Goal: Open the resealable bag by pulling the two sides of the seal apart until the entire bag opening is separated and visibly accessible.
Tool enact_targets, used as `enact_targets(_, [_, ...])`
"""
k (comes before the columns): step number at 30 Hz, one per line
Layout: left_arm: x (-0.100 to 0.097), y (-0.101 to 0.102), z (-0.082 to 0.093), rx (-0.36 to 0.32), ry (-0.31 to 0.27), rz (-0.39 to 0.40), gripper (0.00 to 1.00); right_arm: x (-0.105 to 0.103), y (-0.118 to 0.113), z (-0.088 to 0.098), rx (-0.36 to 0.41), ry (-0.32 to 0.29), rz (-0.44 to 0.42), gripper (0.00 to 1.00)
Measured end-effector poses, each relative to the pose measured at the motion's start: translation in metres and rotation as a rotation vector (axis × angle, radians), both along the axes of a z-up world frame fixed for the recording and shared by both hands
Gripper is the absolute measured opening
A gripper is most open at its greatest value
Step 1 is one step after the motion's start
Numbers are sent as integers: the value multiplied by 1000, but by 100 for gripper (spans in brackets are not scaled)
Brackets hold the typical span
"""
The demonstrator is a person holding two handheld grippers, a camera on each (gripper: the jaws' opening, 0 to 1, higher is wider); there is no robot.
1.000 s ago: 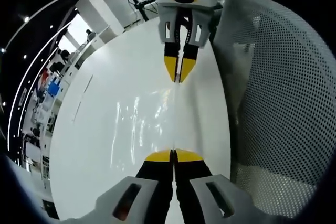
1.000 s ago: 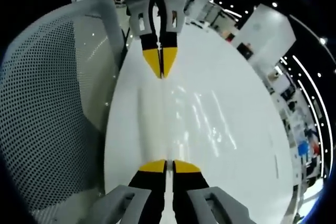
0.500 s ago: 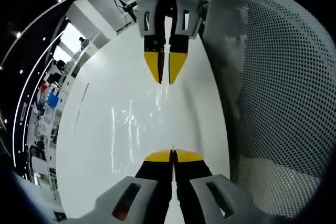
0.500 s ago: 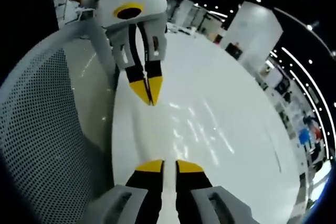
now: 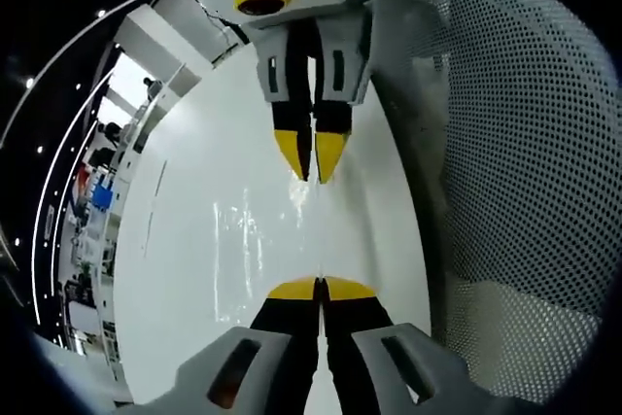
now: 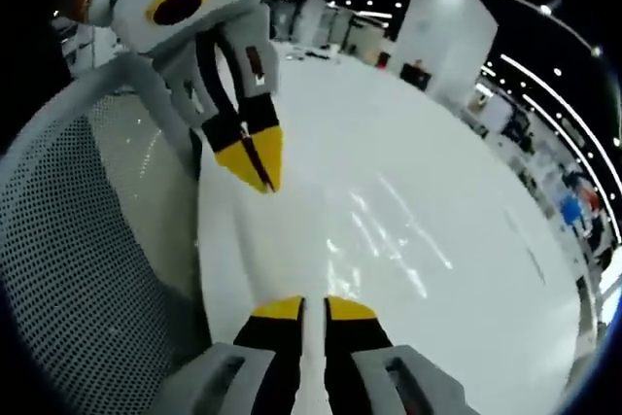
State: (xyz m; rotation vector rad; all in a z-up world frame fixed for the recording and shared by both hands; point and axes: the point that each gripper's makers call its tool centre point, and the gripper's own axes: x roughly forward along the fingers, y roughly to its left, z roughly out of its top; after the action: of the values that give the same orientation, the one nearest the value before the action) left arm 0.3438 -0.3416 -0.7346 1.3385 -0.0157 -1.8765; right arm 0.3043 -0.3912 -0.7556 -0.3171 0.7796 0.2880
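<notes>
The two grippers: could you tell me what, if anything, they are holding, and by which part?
Both pinch the clear resealable bag at opposite edges: the left gripper on the near edge, the right gripper on the far one. Which part of the seal cannot be told.

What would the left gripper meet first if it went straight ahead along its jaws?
Likely the right gripper's yellow fingertips, facing it head-on across the clear plastic resealable bag stretched between them; depth is unclear.

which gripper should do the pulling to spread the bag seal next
Neither is clearly better placed. The left gripper and right gripper are both shut on the clear bag, facing each other across it, so pulling both apart seems best.
</notes>
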Motion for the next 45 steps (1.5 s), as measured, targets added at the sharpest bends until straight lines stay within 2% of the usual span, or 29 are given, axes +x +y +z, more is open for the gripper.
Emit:
enact_targets(5, [2, -3, 2, -25, 2, 20, 0, 1, -1, 1, 15, 1, -15, 0])
enact_targets(7, [3, -2, 2, -15, -1, 26, 1, 3, -2, 3, 16, -5, -27, 0])
enact_targets(8, [5, -2, 3, -17, -27, 31, 6, 5, -2, 4, 16, -8, -35, 0])
enact_targets(9, [6, -3, 5, -30, -42, 35, 16, 5, -3, 5, 11, -10, -39, 0])
enact_targets(11, [4, -4, 10, -40, -38, 46, 28, 8, -4, 7, 2, -17, -42, 0])
enact_targets(12, [3, -5, 13, -45, -33, 57, 31, 9, -3, 8, -4, -18, -42, 0])
enact_targets(16, [-7, -11, 20, -75, -25, 52, 26, 13, -1, 8, -64, -15, -3, 0])
enact_targets(20, [-20, -16, 21, -82, -16, 21, 22, 17, 3, 10, -60, -19, 6, 0])
enact_targets(24, [-28, -19, 13, -69, -5, -2, 8, 20, 5, 12, -61, -23, 11, 0])
enact_targets(27, [-26, -20, 8, -49, -25, 3, 12, 21, 6, 14, -65, -29, 17, 0])
enact_targets(32, [-23, -22, 4, -38, -17, 16, 10, 24, 6, 20, -60, -43, 12, 0])
enact_targets(35, [-15, -24, 4, -40, -35, 47, 11, 25, 7, 23, -58, -49, 12, 0])
enact_targets(38, [-10, -26, 8, -46, 7, 84, 10, 28, 9, 27, -55, -59, 12, 0])
enact_targets(39, [-9, -26, 8, -47, 3, 83, 10, 28, 10, 28, -52, -62, 11, 0])
enact_targets(45, [8, -23, 4, -47, -86, 104, 14, 34, 14, 37, -48, -88, 20, 0])
